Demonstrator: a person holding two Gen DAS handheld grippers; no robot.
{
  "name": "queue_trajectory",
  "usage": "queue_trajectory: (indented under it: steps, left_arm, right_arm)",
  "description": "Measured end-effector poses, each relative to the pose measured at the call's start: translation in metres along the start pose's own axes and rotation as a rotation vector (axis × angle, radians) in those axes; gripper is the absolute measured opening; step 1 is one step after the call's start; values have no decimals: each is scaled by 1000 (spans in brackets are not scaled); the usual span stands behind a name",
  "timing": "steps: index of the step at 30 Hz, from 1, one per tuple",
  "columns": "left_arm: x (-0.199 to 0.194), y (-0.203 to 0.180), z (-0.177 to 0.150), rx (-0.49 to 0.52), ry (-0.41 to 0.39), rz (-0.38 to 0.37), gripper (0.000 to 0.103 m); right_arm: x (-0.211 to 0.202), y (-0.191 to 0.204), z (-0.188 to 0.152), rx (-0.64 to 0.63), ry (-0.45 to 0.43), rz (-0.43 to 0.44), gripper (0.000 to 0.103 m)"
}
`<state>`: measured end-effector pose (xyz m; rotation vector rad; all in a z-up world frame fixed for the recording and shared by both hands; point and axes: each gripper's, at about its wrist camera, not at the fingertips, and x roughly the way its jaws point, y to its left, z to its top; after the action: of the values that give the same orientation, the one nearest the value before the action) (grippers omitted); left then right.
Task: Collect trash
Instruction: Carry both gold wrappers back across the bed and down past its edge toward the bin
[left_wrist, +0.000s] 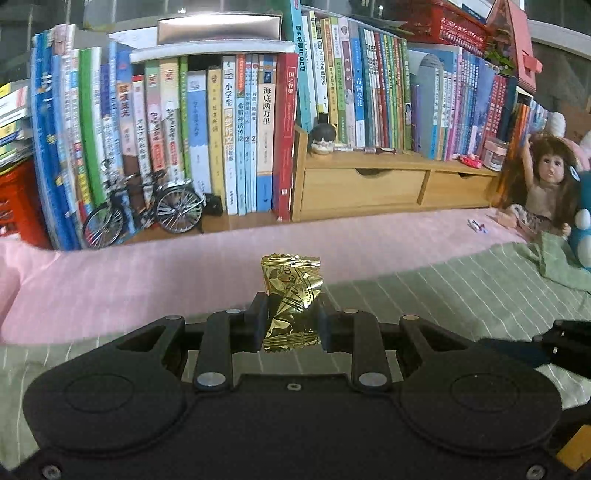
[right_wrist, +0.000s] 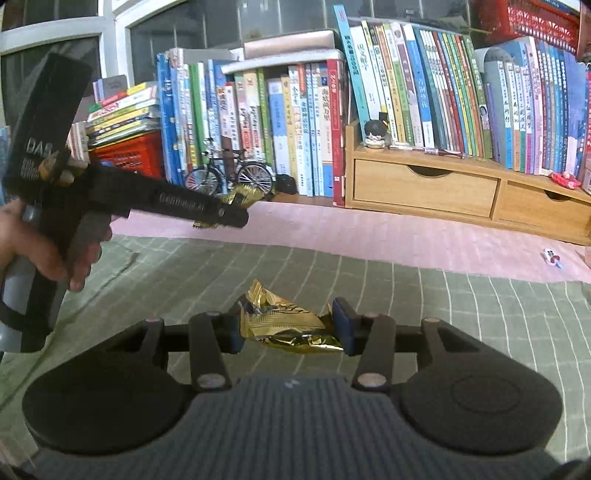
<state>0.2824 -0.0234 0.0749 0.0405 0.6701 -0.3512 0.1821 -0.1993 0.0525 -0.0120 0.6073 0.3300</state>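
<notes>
In the left wrist view a gold foil candy wrapper stands upright between the fingers of my left gripper, which is shut on its lower half, above the pink cloth. In the right wrist view a second, crumpled gold wrapper lies sideways between the pads of my right gripper, which is shut on it over the green striped cloth. A hand holds the left gripper at the upper left of that view, with the gold wrapper at its tip.
Rows of upright books line the back, with a model bicycle and a wooden drawer unit in front of them. A doll sits at the right. A small wrapped item lies on the pink cloth.
</notes>
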Motion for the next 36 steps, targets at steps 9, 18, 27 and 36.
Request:
queue_trajectory:
  steps: [9,18,27,36]
  left_arm:
    - [-70,-8,-44,-22,-4,-14,26]
    - [-127,-15,-93,-43,16,-24,26]
    - [-173,-9,-147,-123,-10,-51,26]
    - [-217,-20,-195,-107,-14,-50,26]
  right_arm:
    - [-50,28,-27,0,4,-5,51]
    - [-95,43,-51,4,11,-15,51]
    - [-129,64,-77,11,18,-6,51]
    - [-162,86,-115,53,25,4,51]
